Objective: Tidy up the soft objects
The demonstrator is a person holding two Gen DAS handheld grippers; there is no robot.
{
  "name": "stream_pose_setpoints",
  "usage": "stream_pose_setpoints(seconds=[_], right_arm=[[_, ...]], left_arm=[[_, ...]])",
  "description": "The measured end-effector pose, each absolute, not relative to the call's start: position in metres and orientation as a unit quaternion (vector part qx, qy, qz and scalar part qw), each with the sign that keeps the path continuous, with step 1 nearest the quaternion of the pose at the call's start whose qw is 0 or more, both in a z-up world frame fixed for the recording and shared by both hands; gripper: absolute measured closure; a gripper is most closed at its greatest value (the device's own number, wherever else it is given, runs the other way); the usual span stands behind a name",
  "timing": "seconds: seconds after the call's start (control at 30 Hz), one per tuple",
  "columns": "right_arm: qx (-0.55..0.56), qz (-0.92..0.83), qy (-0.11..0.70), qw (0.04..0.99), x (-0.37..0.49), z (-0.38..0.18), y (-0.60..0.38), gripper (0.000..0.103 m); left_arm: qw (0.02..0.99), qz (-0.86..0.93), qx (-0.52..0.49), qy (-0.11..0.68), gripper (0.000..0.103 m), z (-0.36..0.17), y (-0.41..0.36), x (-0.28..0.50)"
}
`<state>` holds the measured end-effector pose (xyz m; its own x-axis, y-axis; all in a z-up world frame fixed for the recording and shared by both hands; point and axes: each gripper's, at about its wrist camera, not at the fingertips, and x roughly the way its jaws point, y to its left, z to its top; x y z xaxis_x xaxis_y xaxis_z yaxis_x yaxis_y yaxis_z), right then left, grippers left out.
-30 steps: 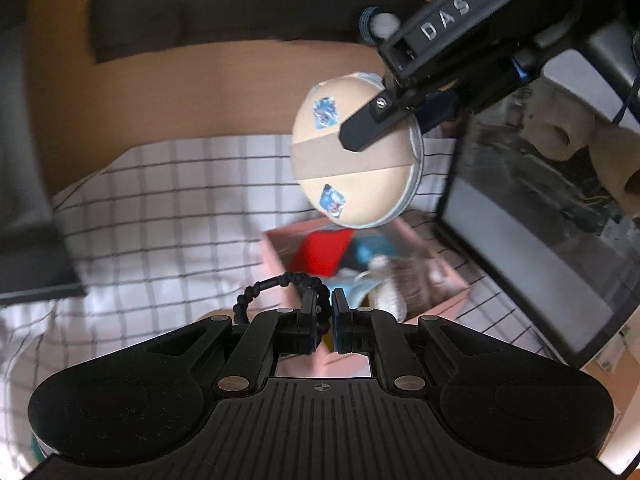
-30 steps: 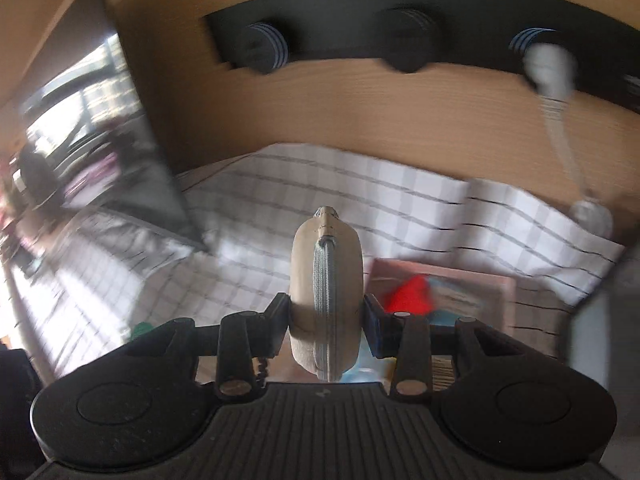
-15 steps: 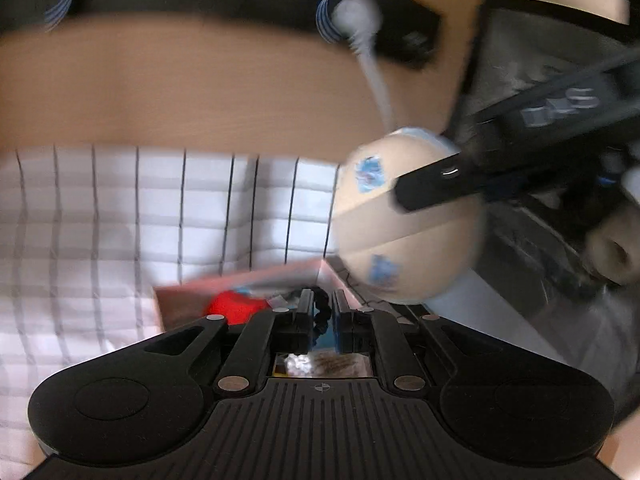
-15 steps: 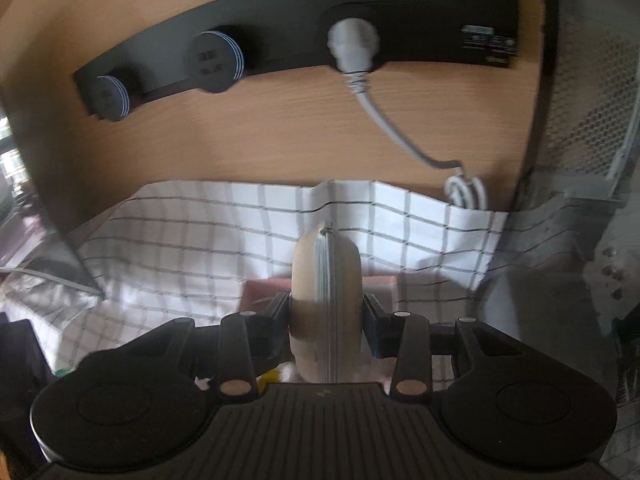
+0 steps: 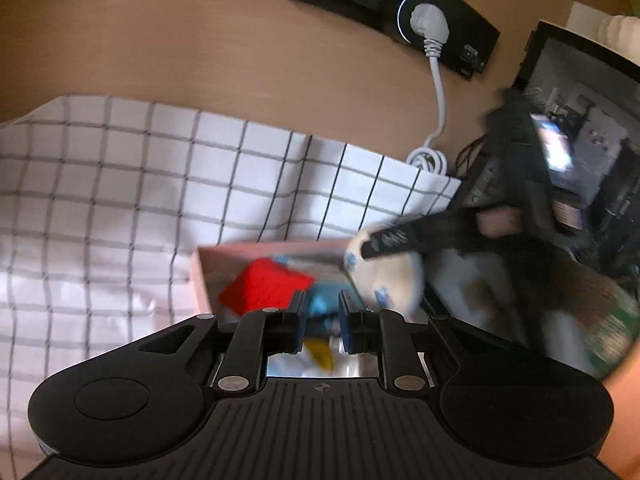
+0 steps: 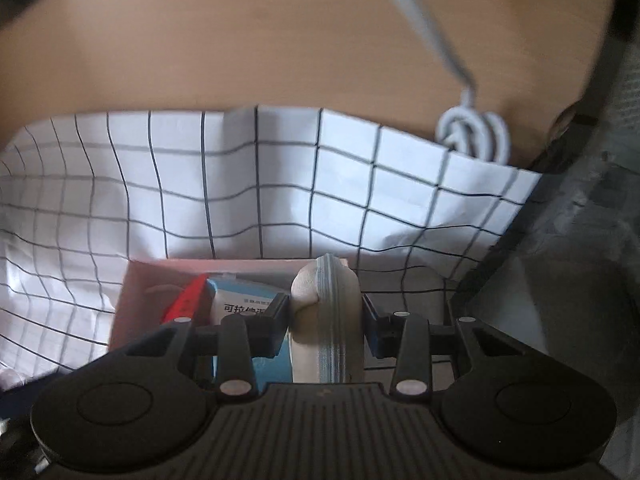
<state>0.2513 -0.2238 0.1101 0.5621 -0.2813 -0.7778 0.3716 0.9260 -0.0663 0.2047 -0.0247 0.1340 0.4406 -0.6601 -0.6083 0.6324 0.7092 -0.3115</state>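
A pink box (image 5: 200, 276) (image 6: 132, 292) lies on the checked cloth and holds a red soft block (image 5: 264, 290) (image 6: 186, 300) and a blue-and-white packet (image 6: 240, 300). My right gripper (image 6: 325, 316) is shut on a round beige zip pouch (image 6: 324, 320) and holds it at the box's right end. The pouch (image 5: 390, 280) shows in the left wrist view under the right gripper's finger. My left gripper (image 5: 322, 316) is slightly open and empty, just above the box, with blue and yellow items behind its fingers.
A white checked cloth (image 5: 120, 200) (image 6: 200, 184) covers the desk. A wooden back panel carries a black socket strip (image 5: 440, 20) with a white plug and coiled cable (image 5: 428, 158) (image 6: 474, 132). A dark monitor (image 5: 580, 140) stands at the right.
My right gripper has carried the beige pouch down from above the cloth to the right end of the pink box. My left gripper has parted a little and swung right over the box.
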Motion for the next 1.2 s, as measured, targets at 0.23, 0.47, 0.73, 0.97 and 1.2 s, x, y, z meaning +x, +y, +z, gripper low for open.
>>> stream_pose_setpoints(seconds=[0.23, 0.47, 0.73, 0.97, 1.2], right_arm=[[0.157, -0.09, 0.408, 0.895, 0.231, 0.126, -0.215, 0.054], [0.16, -0.093, 0.393, 0.901, 0.176, 0.132, -0.164, 0.05], [0.079, -0.106, 0.39, 0.911, 0.103, 0.105, -0.087, 0.039], [0.029, -0.046, 0.433, 0.9, 0.067, 0.051, -0.091, 0.037], [-0.002, -0.009, 0.443, 0.897, 0.055, 0.014, -0.122, 0.024]], left_arm=[[0.845, -0.35, -0.005, 0.405, 0.084, 0.1, 0.051, 0.156], [0.856, -0.264, -0.035, 0.444, 0.084, 0.066, 0.138, 0.134], [0.86, -0.236, -0.027, 0.452, 0.084, 0.04, 0.145, 0.103], [0.888, -0.163, -0.017, 0.43, 0.083, 0.023, 0.117, 0.053], [0.913, -0.128, -0.008, 0.387, 0.081, 0.017, 0.048, 0.023]])
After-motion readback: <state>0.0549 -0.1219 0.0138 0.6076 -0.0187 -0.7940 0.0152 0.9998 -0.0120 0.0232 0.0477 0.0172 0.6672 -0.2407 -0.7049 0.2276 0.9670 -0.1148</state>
